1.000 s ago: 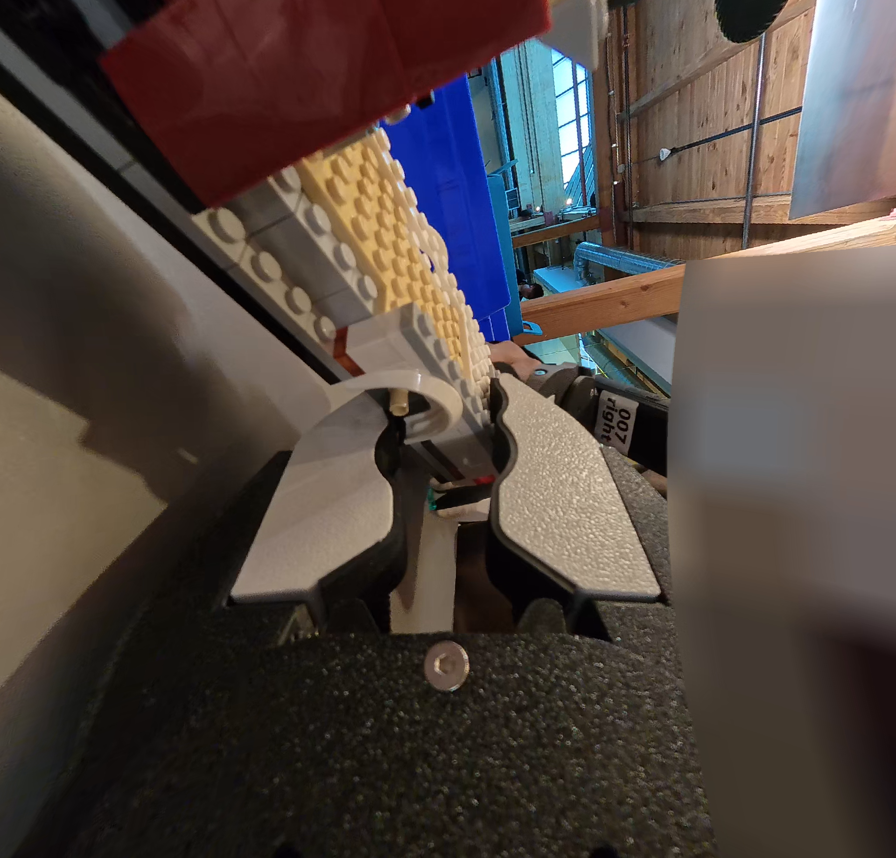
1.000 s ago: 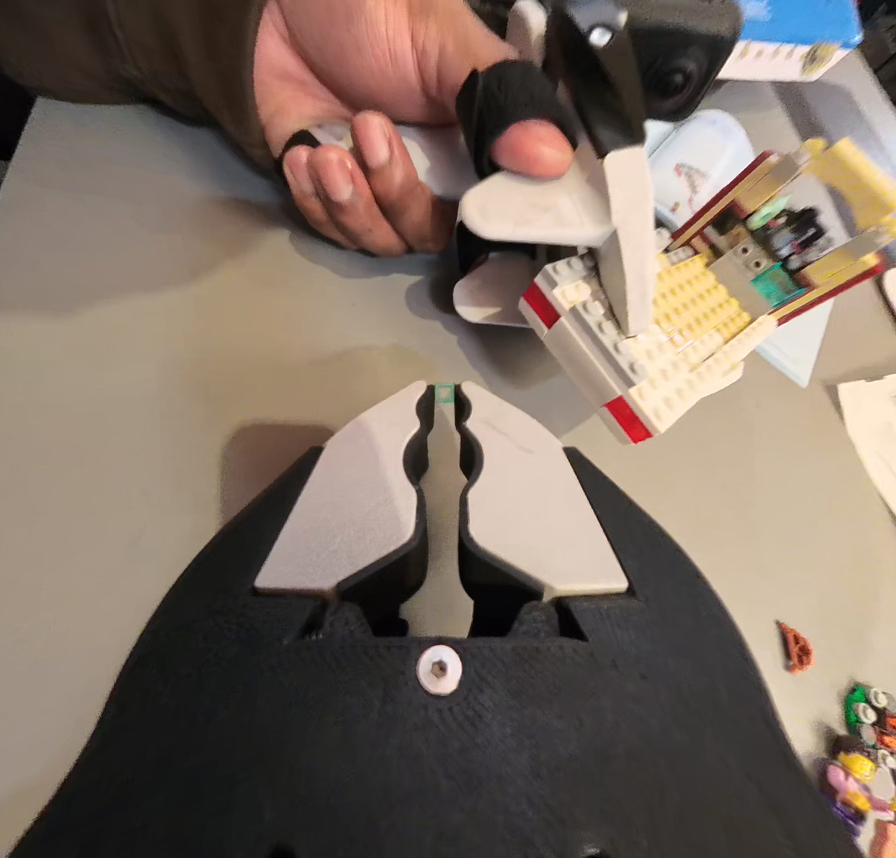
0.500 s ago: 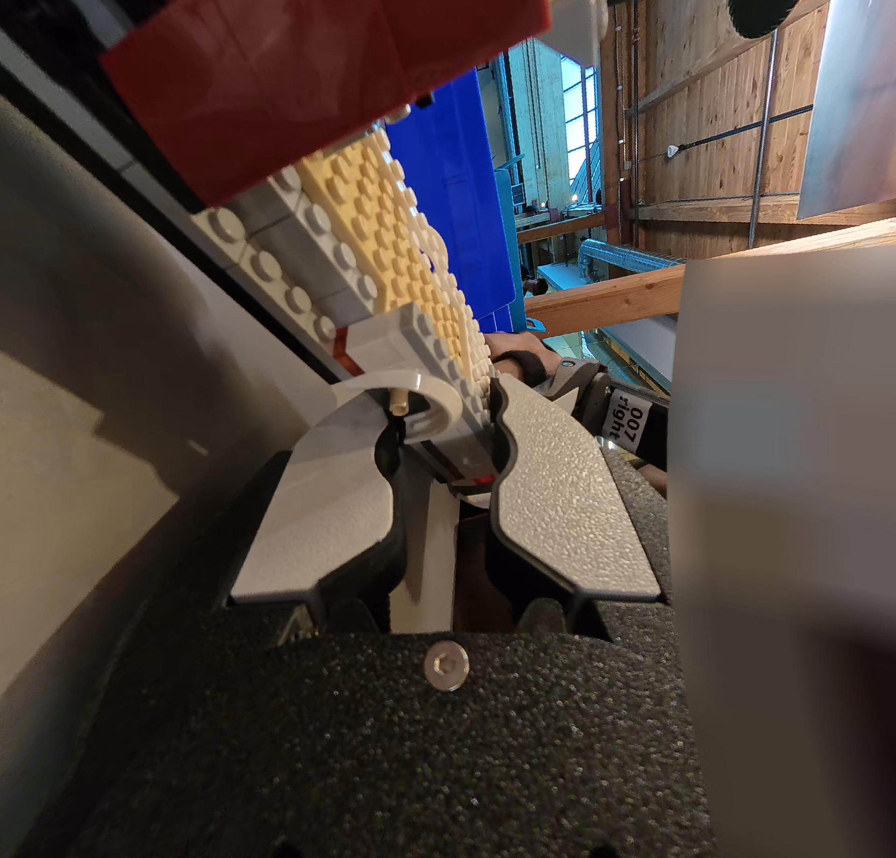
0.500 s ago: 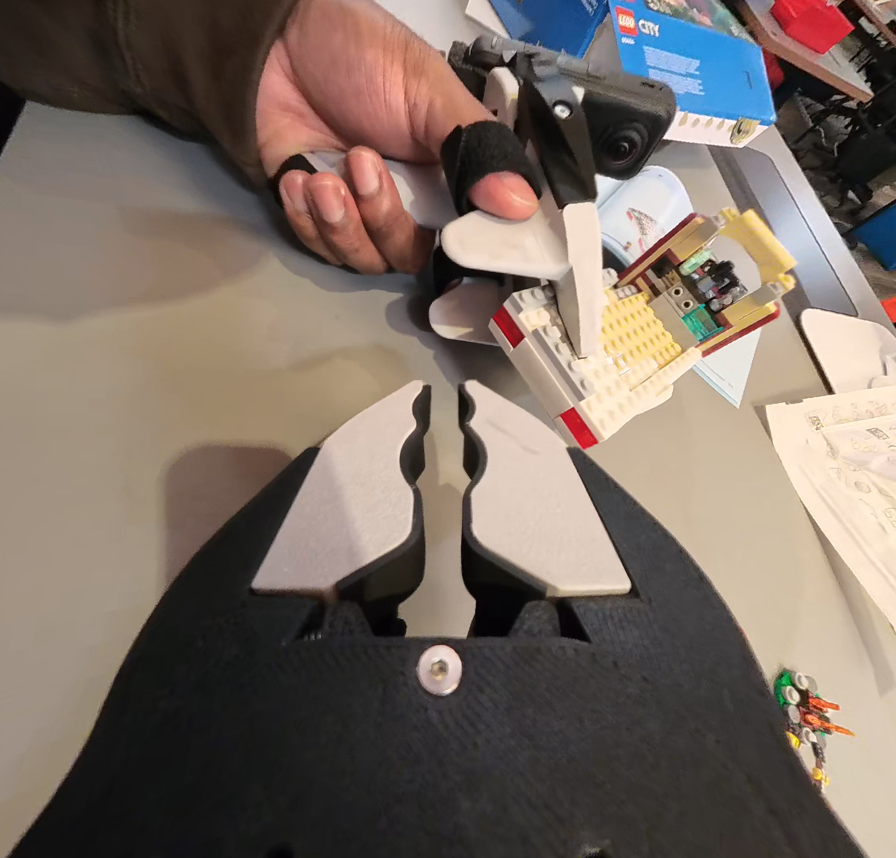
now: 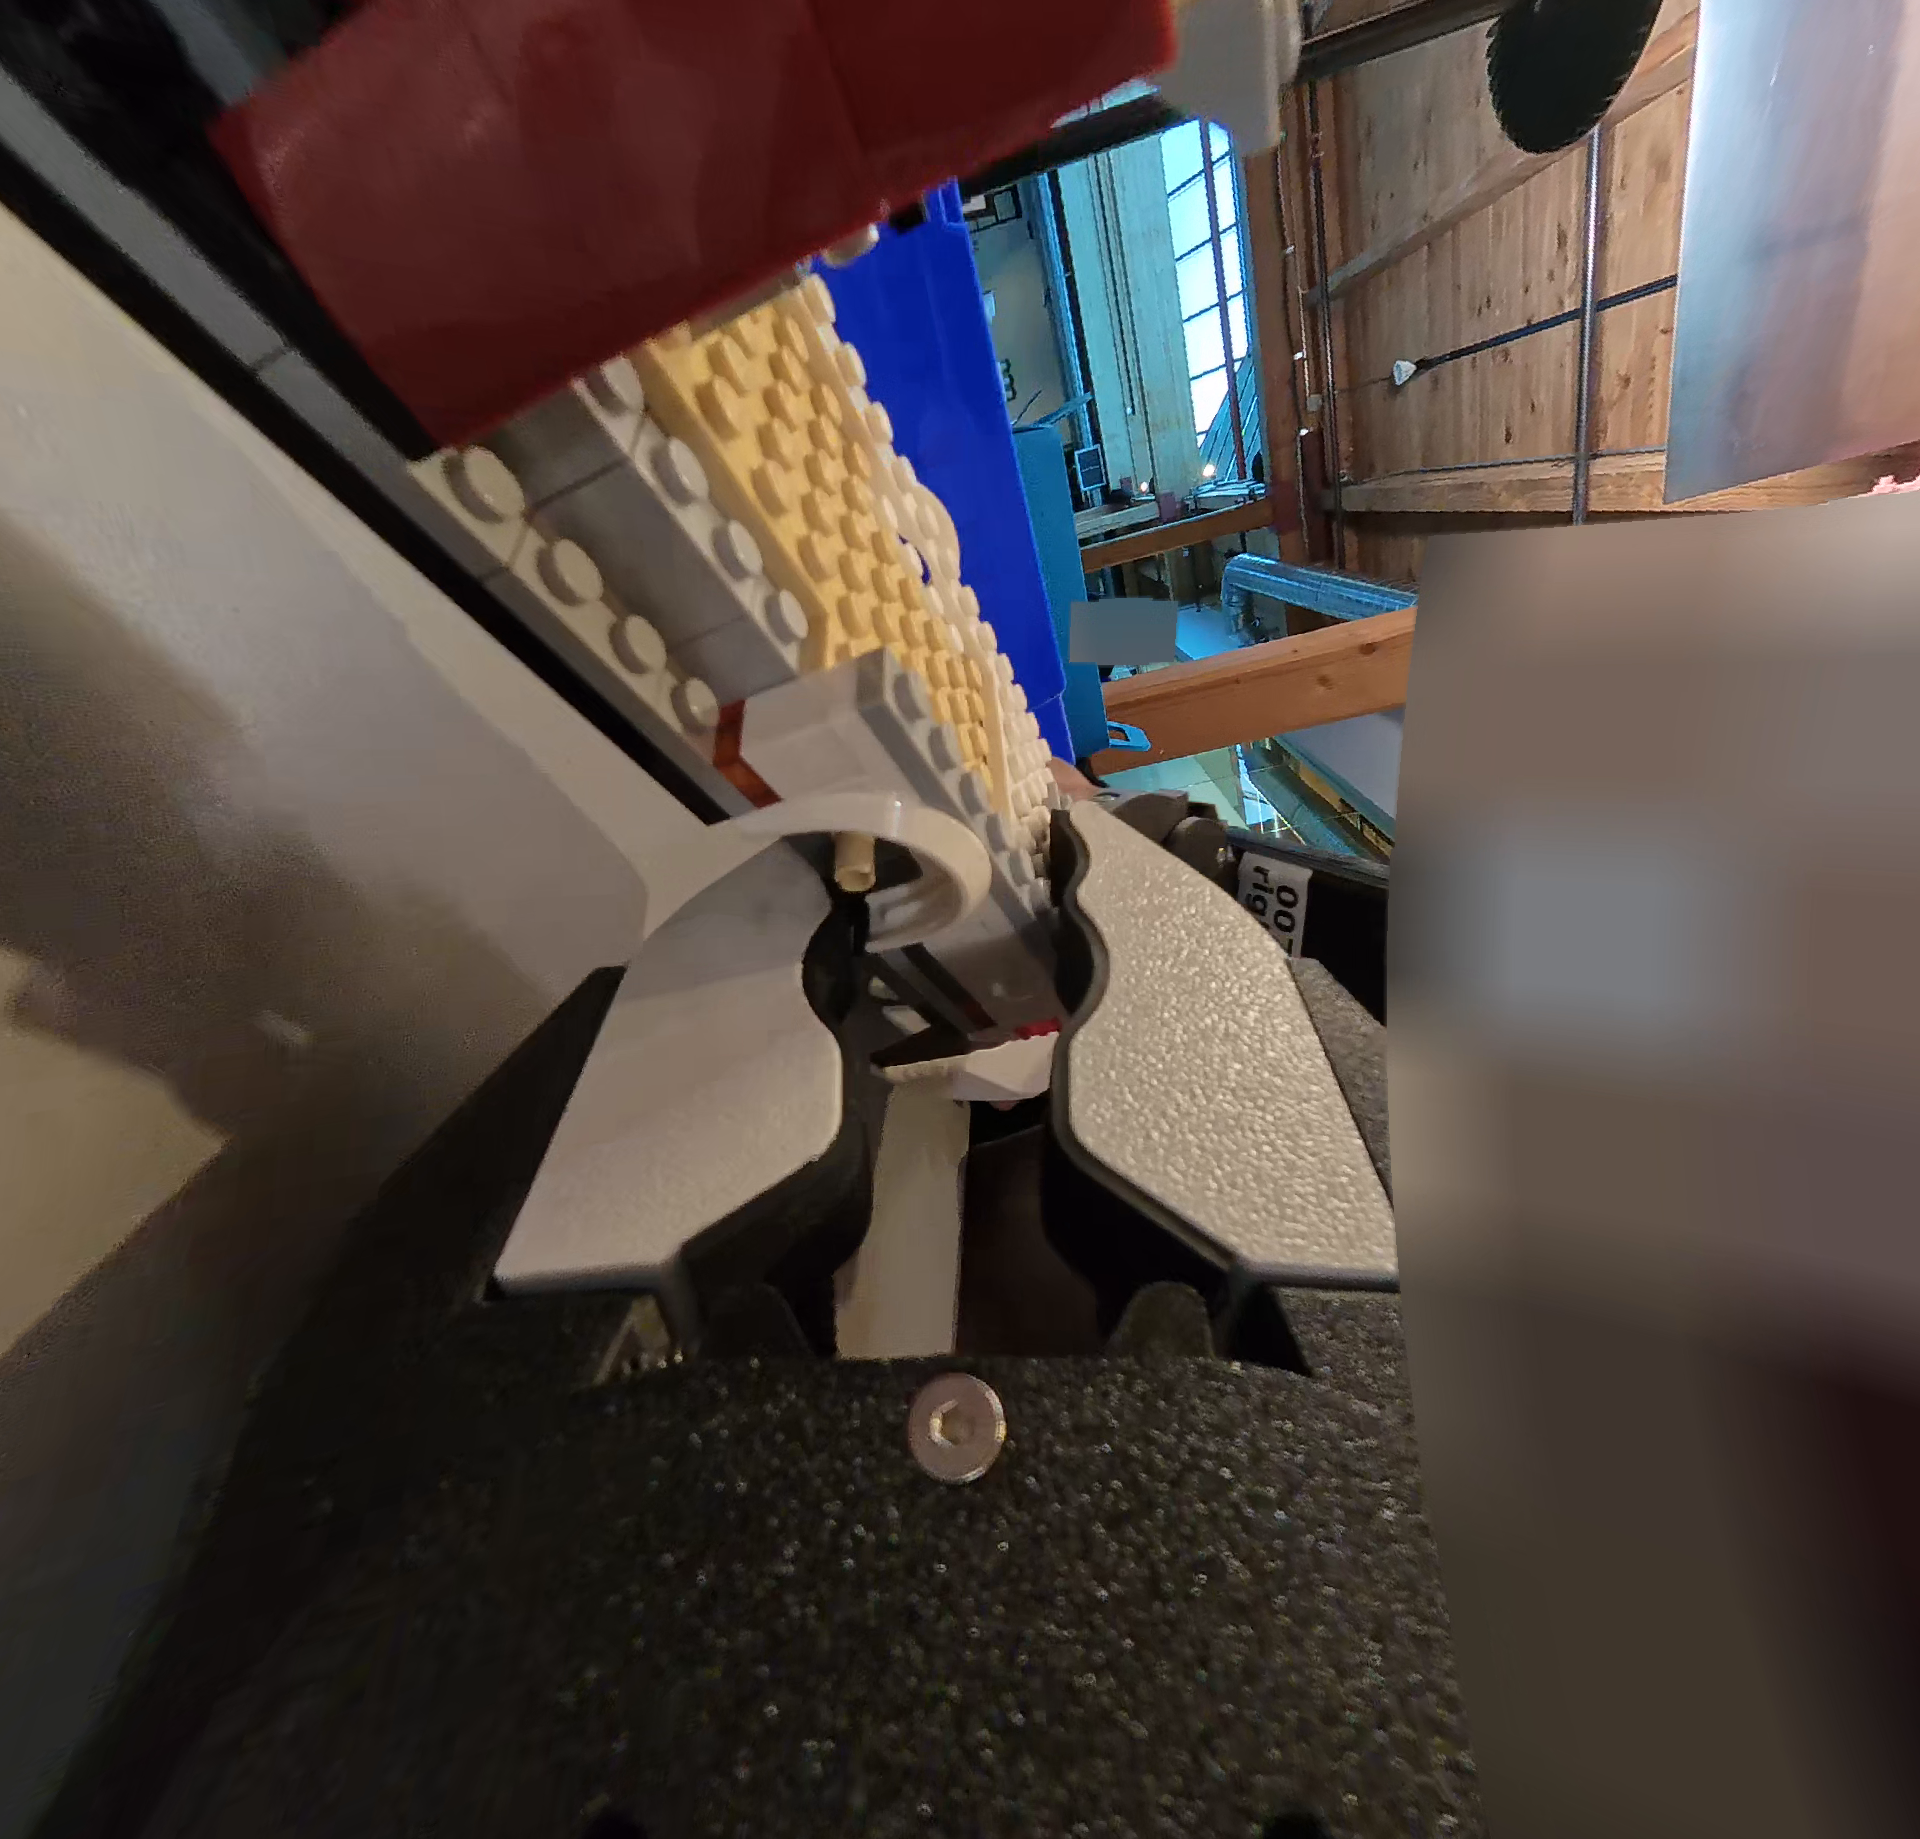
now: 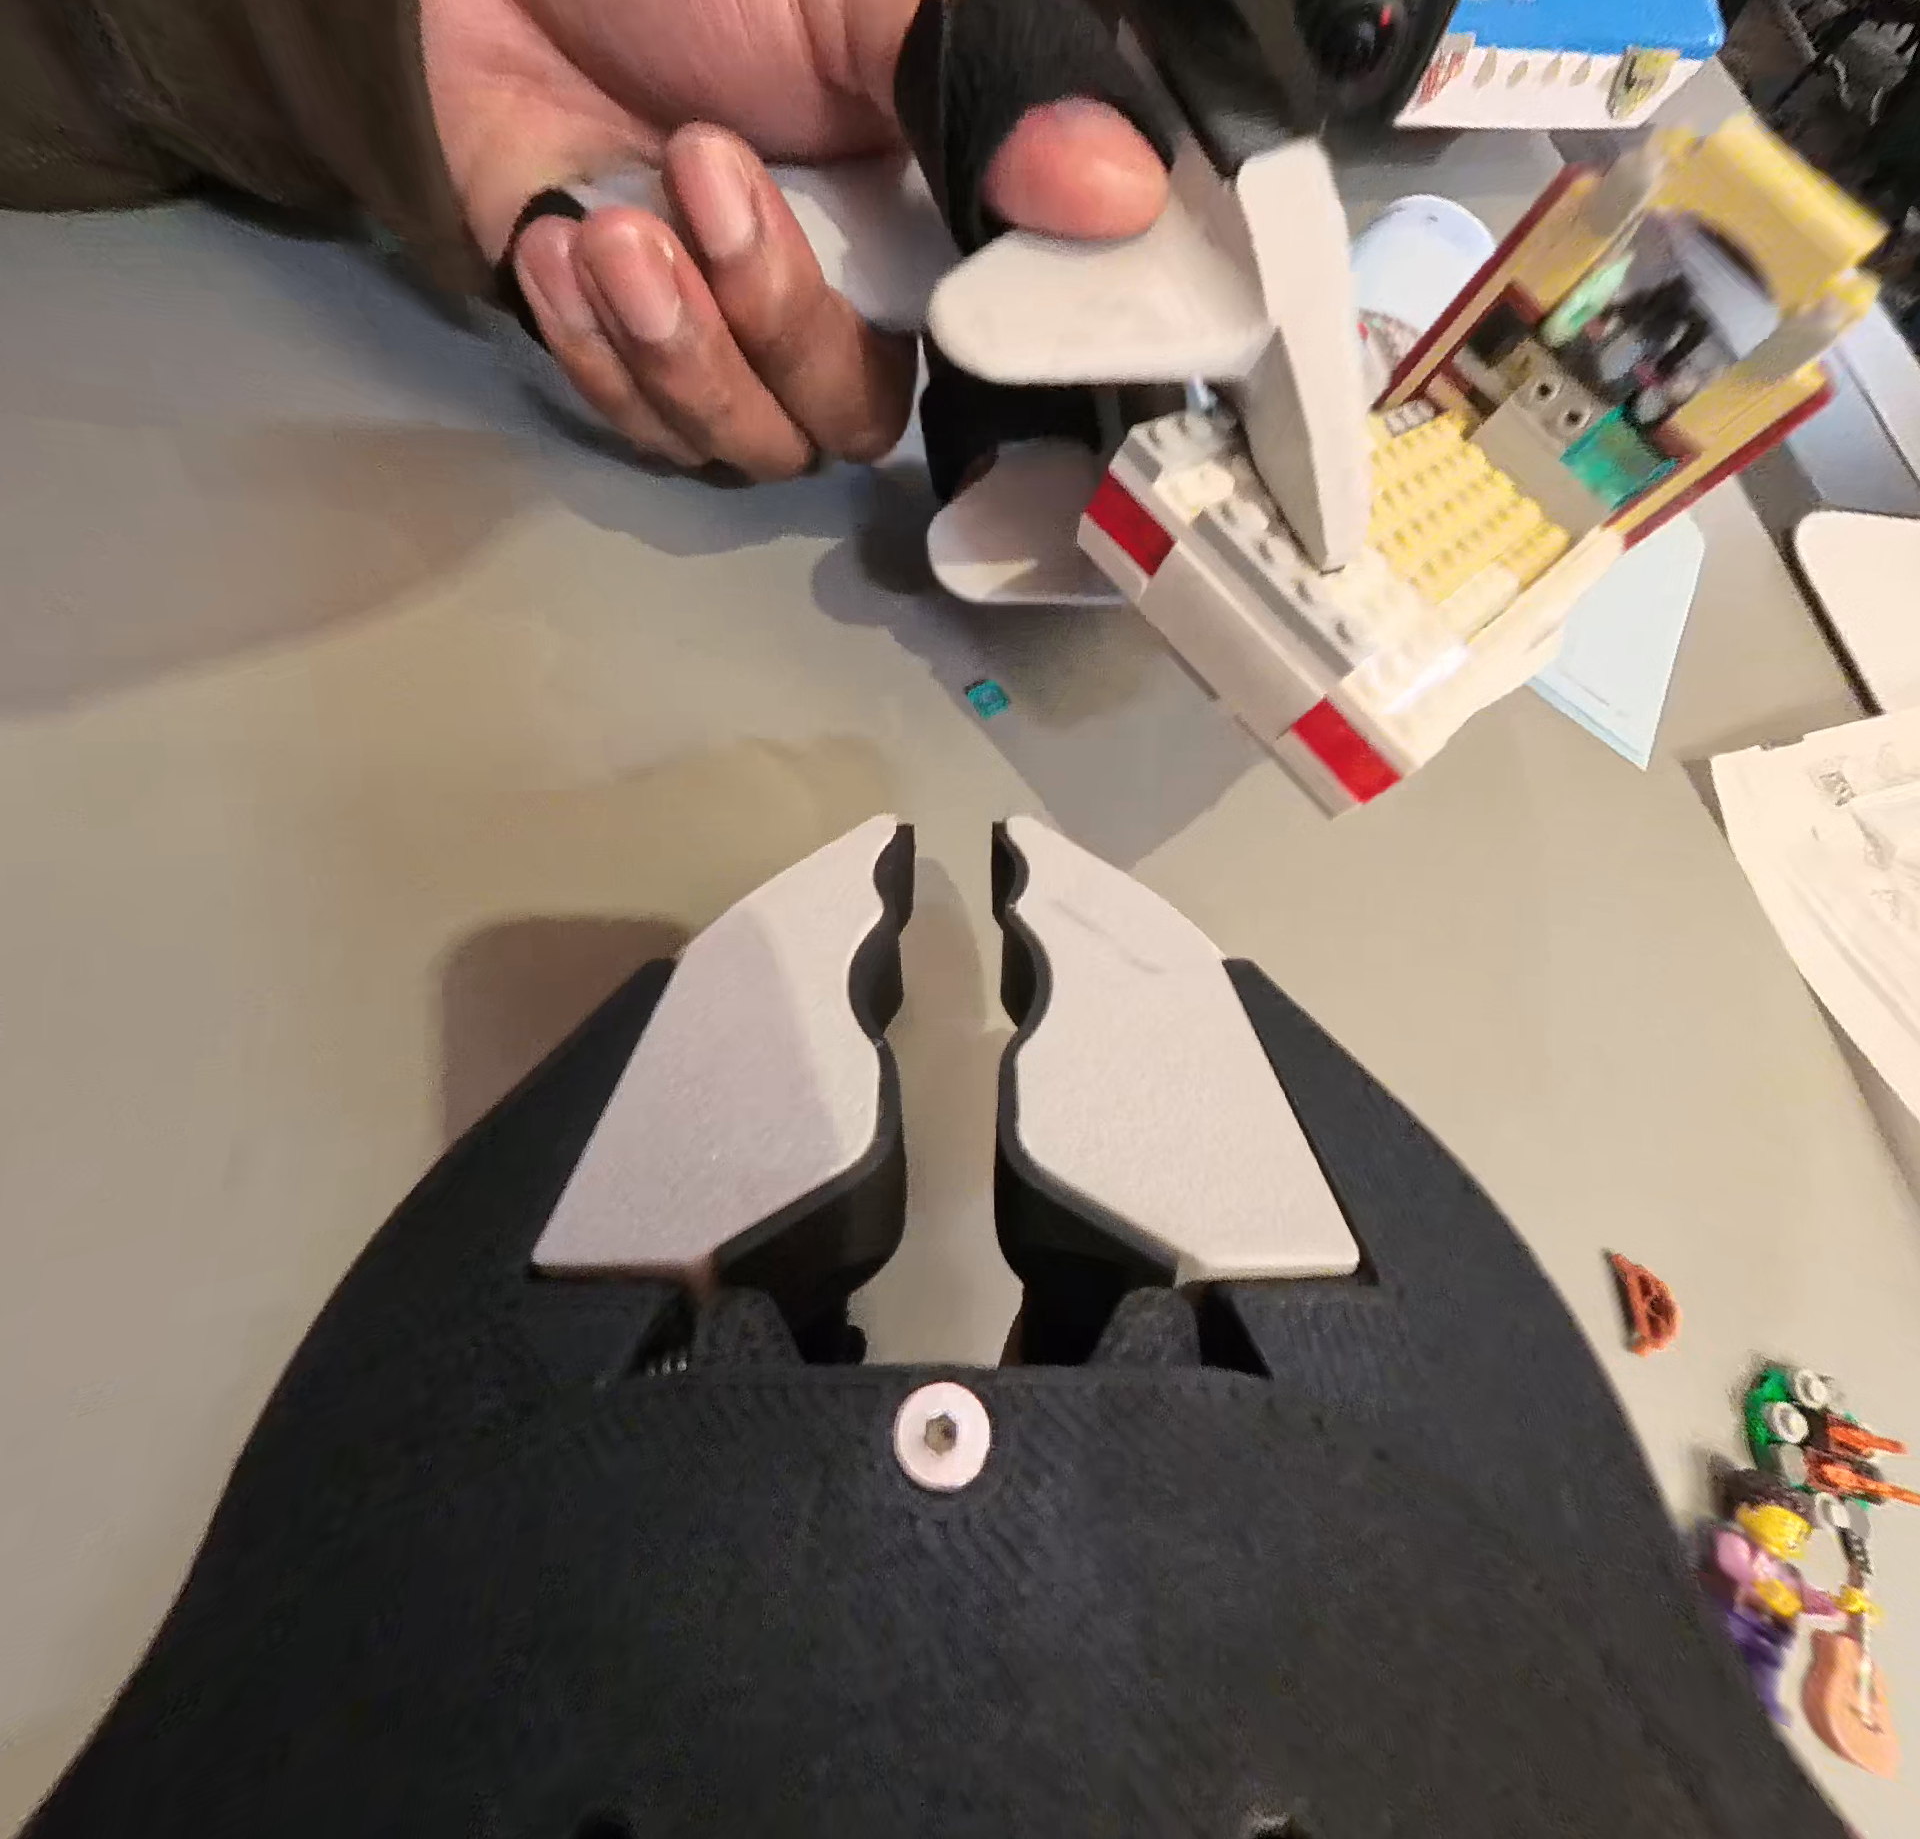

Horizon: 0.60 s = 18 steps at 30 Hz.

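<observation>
Sitting alone on the desk, the small teal tile lies straight ahead of the right tongs, a touch right of their centre line and apart from both tips. Too small and blurred to give it a long axis; reads roughly square, lying flat.

Right tongs: slightly spread, nothing between the fingers, only desk showing through the gap. They hang above the desk, pointing toward the tile.

Beyond and right of the tile: the brick model, white and tan with red edge pieces, tipped up with its near corner off the desk. The tile sits in the shadow just left of that raised corner.

Left tongs are pinching the model: one finger pressed down on the studded top, the other under the base. The left wrist view agrees, with the grey studded edge of the model clamped between the two fingers. A hand grips that tool.

Nearness: right tongs are free and face the tile; left tongs are just beside it but occupied.

Periphery: blue box at the far edge, paper sheets at right, loose minifigure parts near right.
</observation>
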Each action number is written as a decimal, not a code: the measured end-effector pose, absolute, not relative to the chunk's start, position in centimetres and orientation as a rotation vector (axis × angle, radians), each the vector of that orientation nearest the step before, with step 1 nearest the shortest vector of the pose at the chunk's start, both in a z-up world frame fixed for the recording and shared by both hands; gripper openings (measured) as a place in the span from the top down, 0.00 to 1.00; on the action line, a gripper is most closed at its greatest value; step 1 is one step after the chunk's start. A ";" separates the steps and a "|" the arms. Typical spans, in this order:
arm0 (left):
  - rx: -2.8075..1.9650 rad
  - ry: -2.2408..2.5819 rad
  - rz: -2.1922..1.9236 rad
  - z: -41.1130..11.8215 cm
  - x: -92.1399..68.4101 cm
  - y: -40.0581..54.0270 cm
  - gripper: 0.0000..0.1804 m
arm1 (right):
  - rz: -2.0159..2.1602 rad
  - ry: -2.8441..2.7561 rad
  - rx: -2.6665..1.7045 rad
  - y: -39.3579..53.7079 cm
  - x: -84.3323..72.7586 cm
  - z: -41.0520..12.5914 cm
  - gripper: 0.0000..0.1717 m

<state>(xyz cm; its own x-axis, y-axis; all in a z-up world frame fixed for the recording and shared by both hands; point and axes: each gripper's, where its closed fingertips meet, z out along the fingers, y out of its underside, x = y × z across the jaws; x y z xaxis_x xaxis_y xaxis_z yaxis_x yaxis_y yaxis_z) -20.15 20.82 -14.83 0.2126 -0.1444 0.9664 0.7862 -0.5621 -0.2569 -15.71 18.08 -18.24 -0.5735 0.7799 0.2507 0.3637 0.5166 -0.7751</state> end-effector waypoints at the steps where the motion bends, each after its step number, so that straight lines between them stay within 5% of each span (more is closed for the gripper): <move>1: -1.684 -0.604 -1.460 -14.5 -20.3 20.8 0.80 | 0.910 -2.171 -0.946 18.1 -15.8 -18.5 0.92; 18: -1.668 -0.579 -1.342 -12.6 -23.9 19.0 0.80 | 0.774 -2.130 -1.340 16.7 -20.5 -21.3 0.88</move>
<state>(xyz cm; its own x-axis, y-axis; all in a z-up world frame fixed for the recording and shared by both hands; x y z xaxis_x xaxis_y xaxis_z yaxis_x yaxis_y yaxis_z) -23.92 18.99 -12.59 0.3038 -0.1680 0.9378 0.7976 -0.4935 -0.3468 -20.47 16.71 -21.26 -0.3878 0.9147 0.1138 0.6283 0.3526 -0.6935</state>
